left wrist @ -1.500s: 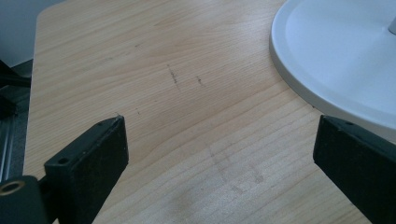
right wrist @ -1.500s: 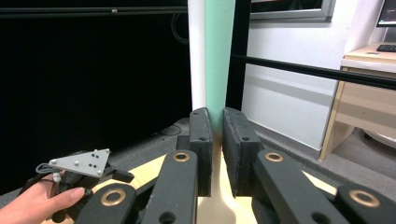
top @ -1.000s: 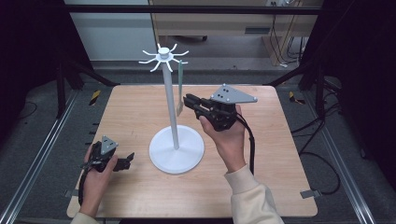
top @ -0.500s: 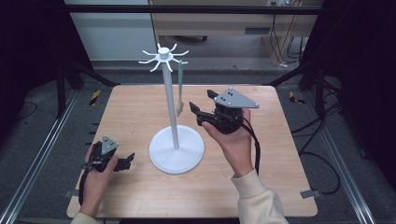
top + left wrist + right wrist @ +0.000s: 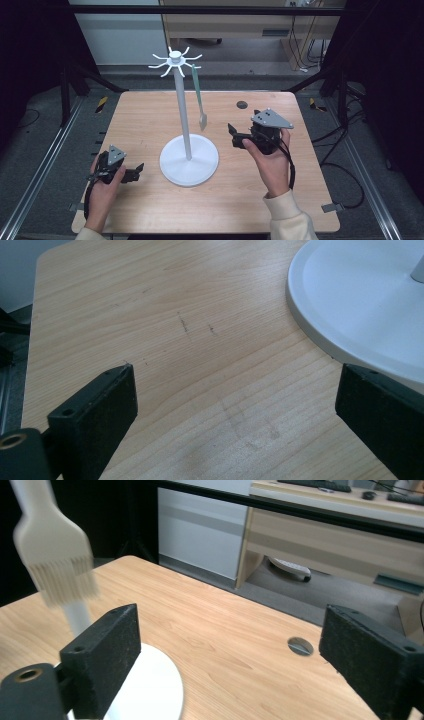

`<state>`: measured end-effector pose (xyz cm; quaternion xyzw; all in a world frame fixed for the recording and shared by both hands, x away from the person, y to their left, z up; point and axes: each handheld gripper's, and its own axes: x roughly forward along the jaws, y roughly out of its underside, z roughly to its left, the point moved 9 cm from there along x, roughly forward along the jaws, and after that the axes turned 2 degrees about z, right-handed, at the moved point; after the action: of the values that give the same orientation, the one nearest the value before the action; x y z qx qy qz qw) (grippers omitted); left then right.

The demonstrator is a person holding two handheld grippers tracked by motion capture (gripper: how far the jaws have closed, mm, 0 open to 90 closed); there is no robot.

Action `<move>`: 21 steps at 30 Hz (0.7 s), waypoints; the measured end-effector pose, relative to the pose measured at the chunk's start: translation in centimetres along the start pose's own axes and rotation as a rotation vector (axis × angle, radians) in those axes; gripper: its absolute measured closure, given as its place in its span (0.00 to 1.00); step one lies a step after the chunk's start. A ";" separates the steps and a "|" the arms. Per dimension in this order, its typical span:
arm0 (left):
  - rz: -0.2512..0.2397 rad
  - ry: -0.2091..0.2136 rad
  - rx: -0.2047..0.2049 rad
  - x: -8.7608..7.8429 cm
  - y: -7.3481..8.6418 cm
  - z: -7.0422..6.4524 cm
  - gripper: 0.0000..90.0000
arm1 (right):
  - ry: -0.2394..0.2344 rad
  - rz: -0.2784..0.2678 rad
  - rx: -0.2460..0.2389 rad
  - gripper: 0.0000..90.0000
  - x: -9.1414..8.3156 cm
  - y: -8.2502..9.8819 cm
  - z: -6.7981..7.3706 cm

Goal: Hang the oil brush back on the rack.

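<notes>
Hanging from a hook of the white stand (image 5: 185, 125), the pale brush (image 5: 199, 100) is dangling free beside the pole. My right claw (image 5: 235, 136), its jaws having just been opening and now released with nothing between them, is sitting near enough that I am risking a nudge that swings the brush off; my left claw (image 5: 135, 172) is resting released on the desk (image 5: 150, 107).

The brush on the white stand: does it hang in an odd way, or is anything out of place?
Nothing stands out. The brush hangs bristles down from one arm of the white stand, slightly slanted. The right tongs have just opened and hold nothing. The stand is upright on the table.
</notes>
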<state>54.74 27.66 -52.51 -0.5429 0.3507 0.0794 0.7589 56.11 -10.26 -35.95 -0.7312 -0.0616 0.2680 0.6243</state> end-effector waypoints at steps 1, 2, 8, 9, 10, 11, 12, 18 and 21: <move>0.000 0.000 0.000 0.0 0.0 0.0 0.03 | 0.006 0.003 0.001 0.10 -0.1 0.4 -0.3; -0.002 -0.001 -0.002 0.0 0.0 0.0 0.03 | 0.014 0.006 0.007 0.09 -0.1 0.9 -0.7; -0.007 -0.003 -0.006 -0.1 -0.1 0.1 0.03 | 0.055 0.023 0.036 0.09 -0.5 3.1 -2.7; -0.005 -0.002 -0.008 -0.1 0.0 0.1 0.03 | 0.063 0.029 0.040 0.09 -0.6 3.4 -2.9; -0.004 -0.002 -0.006 0.0 0.0 0.1 0.03 | 0.072 0.037 0.042 0.09 -0.6 3.9 -3.3; -0.005 -0.002 -0.007 0.0 -0.1 0.1 0.03 | 0.088 0.047 0.048 0.10 -0.7 4.4 -3.7; -0.006 -0.003 -0.006 -0.1 -0.1 0.1 0.03 | 0.099 0.059 0.057 0.10 -0.7 5.1 -4.2; -0.009 -0.003 -0.009 -0.1 -0.1 0.1 0.03 | 0.137 0.110 0.078 0.10 -1.0 7.8 -6.1; -0.009 -0.004 -0.008 -0.1 -0.1 0.1 0.03 | 0.149 0.132 0.075 0.10 -1.0 9.0 -6.8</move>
<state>54.79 27.75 -52.36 -0.5475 0.3465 0.0783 0.7577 56.24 -18.55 -43.59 -0.7277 0.0435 0.2556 0.6350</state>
